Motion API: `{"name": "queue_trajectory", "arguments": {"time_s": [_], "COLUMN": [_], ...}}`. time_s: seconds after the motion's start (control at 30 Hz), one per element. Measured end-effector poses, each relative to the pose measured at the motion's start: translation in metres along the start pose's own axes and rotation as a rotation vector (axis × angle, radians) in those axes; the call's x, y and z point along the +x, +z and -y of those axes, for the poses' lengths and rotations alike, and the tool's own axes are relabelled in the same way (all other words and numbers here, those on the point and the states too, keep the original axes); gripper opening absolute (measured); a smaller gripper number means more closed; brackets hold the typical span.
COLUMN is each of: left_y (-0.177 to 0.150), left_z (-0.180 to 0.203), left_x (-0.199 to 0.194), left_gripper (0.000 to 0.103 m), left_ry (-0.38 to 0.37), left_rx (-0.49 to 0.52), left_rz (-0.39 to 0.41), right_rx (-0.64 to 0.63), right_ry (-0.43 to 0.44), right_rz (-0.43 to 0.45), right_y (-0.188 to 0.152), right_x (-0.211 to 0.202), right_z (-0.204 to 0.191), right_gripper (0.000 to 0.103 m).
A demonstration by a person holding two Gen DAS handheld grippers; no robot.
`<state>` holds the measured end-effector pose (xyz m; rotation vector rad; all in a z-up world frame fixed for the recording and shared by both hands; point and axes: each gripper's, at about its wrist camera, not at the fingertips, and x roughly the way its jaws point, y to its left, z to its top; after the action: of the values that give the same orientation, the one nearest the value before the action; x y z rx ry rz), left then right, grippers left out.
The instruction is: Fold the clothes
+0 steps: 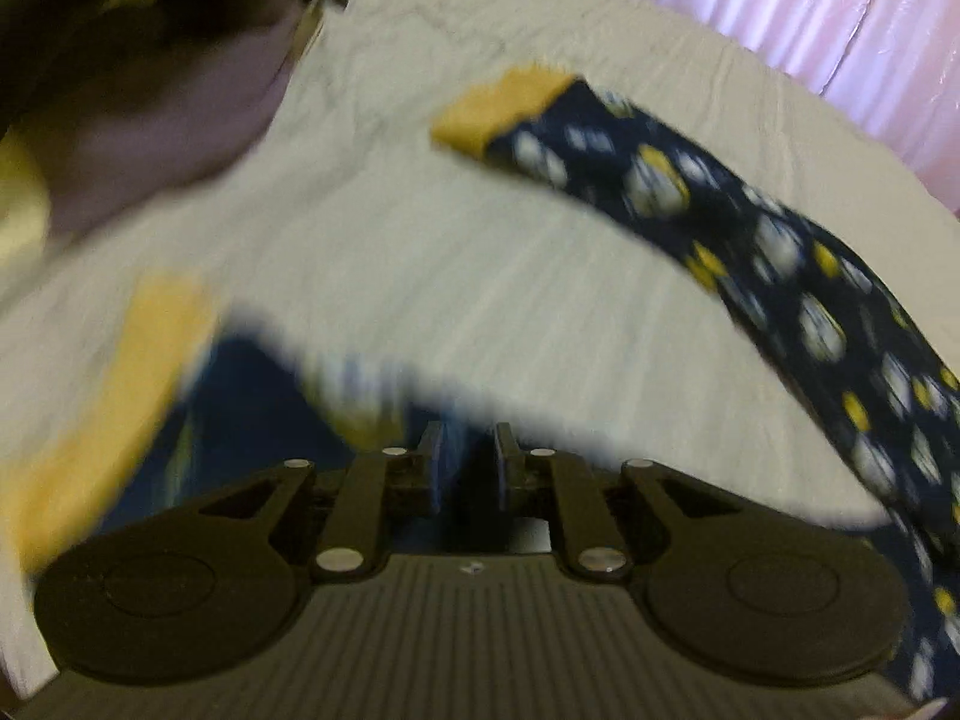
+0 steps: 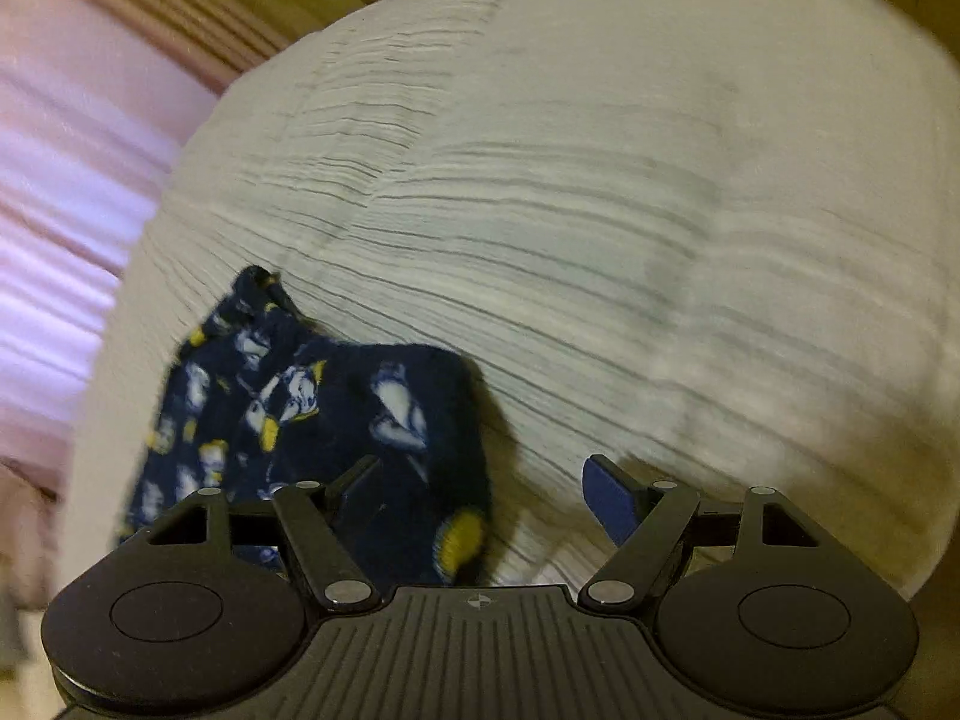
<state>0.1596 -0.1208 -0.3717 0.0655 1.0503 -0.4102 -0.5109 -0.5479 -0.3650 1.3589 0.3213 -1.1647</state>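
Pajama pants (image 1: 780, 252), navy fleece with a white and yellow print and yellow cuffs, are what I'm folding, and my left claw (image 1: 468, 468) has its fingers pressed almost together on a bit of the navy fabric right at the tips. From that pinch the cloth runs out two ways in the left wrist view: one blurred leg with a yellow cuff (image 1: 102, 420) sweeps off low to the left, and the other leg arcs up the right side and ends in a second yellow cuff (image 1: 498, 111) lying on the white bed sheet (image 1: 420, 276).

My right claw (image 2: 480, 498) is spread wide and grips nothing. In the right wrist view a bunched part of the pants (image 2: 312, 420) lies just ahead and to the left of it, against its left finger; I cannot tell whether they touch.

I judge the long leg's axis runs away from the left claw, so the right claw is the free one to take it.

Only the left view shows the cuffs and a dark heap of other clothes (image 1: 150, 90); only the right view shows the waist-end bunch. Both are motion-blurred.
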Motion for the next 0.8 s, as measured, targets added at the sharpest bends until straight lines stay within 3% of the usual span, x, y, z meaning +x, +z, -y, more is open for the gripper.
{"name": "queue_trajectory", "arguments": {"time_s": [0.17,0.27,0.33,0.5,0.6,0.67,0.7,0.73,0.77,0.8], "left_y": [-0.071,-0.096,-0.105,-0.106,-0.095,-0.086,-0.081,-0.077,-0.072,-0.066], "left_z": [-0.002,-0.014,-0.027,-0.069,-0.087,-0.091,-0.093,-0.095,-0.097,-0.096], "left_x": [-0.046,-0.064,-0.070,-0.068,-0.047,-0.033,-0.026,-0.020,-0.013,-0.020], "left_gripper": [0.020,0.033,0.034,0.043,0.052,0.048,0.039,0.006,0.001,0.001], "left_ry": [0.000,0.044,0.077,0.171,0.191,0.180,0.173,0.167,0.161,0.143], "left_rx": [-0.067,-0.110,-0.145,-0.266,-0.324,-0.303,-0.290,-0.277,-0.265,-0.241], "left_rz": [-0.055,-0.050,-0.038,0.025,0.053,0.049,0.047,0.045,0.043,0.070], "right_rx": [0.065,0.041,0.014,-0.019,-0.040,-0.051,-0.051,-0.052,-0.055,-0.060], "right_ry": [0.160,0.203,0.218,0.229,0.229,0.215,0.196,0.175,0.147,0.109], "right_rz": [-0.049,-0.079,-0.095,-0.133,-0.134,-0.126,-0.123,-0.126,-0.130,-0.136], "right_y": [0.010,0.017,0.019,0.016,0.007,0.002,0.000,-0.001,-0.001,0.000], "right_x": [0.008,0.014,0.018,0.036,0.047,0.053,0.054,0.056,0.056,0.054], "right_z": [0.026,0.026,0.024,0.020,0.011,0.005,0.002,-0.001,-0.004,-0.008], "right_gripper": [0.076,0.076,0.076,0.076,0.076,0.076,0.075,0.032,0.005,0.005]}}
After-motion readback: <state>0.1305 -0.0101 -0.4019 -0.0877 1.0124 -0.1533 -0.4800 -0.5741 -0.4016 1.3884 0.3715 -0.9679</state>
